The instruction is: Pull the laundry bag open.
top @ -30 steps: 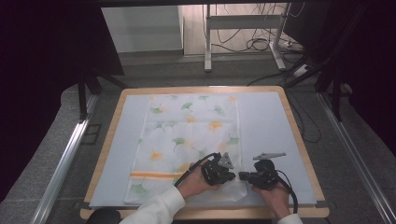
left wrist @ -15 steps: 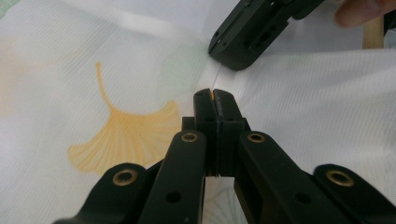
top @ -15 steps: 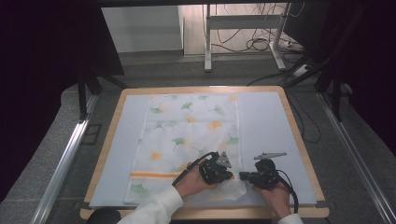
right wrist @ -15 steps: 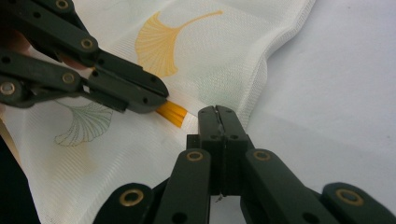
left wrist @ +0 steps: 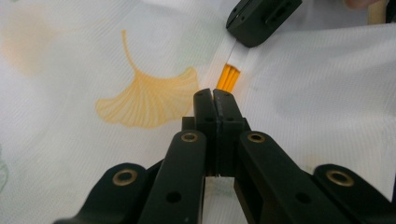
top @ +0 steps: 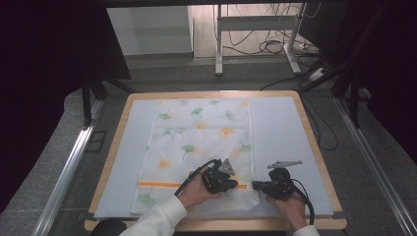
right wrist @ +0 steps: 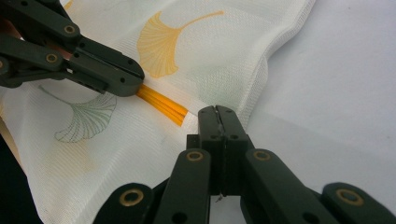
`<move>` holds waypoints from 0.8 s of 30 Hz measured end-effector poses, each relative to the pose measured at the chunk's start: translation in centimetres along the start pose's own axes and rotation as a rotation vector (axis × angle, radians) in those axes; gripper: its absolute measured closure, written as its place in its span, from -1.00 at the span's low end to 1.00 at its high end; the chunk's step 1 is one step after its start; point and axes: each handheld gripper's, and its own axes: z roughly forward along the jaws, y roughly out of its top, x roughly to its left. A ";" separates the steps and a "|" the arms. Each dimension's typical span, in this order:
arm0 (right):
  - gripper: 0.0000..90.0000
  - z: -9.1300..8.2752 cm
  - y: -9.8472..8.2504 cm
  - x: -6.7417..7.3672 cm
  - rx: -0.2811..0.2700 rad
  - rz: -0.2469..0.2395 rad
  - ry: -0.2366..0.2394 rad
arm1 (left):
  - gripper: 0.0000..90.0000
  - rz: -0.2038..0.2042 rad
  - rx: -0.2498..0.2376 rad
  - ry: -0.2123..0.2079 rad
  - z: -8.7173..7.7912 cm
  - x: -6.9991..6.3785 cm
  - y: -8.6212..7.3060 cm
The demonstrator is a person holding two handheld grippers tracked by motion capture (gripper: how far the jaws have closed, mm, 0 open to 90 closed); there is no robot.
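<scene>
Lying flat on the pale mat of the bench (top: 314, 147) is a white cloth (top: 196, 142) printed with ginkgo leaves in orange and green, its long side running from far to near, an orange stripe (top: 157, 185) crossing it close to its near end. Both hand-held grippers work at the cloth's near right corner. The left hand-held gripper (top: 230, 185), carried by a hand (top: 196, 191) in a white sleeve (top: 157, 221), has its jaws clenched together right at the fabric; in the left gripper view its tips (left wrist: 214, 100) press on the cloth at a raised fold where the stripe shows, apparently pinching that fold. The right hand-held gripper (top: 255, 186) sits just to the right, at the cloth's right edge, its jaws likewise clenched; in the right gripper view its tips (right wrist: 217, 116) meet at the hemmed edge where the fabric rises off the mat, and whether cloth is caught between them I cannot tell for sure. The two sets of tips lie near each other, with a short ridge of lifted cloth and stripe running between them. A black cable (top: 194, 177) trails from the left hand-held gripper across the cloth.
</scene>
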 end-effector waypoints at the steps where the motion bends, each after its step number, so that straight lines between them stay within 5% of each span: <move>1: 0.99 0.0 0.0 0.0 0.000 0.000 0.000 | 1.00 0.004 0.002 0.001 0.0 0.0 0.0; 24: 0.99 0.0 -0.1 0.0 -0.003 -0.013 -0.002 | 1.00 -0.012 0.023 0.002 -0.8 0.5 -0.7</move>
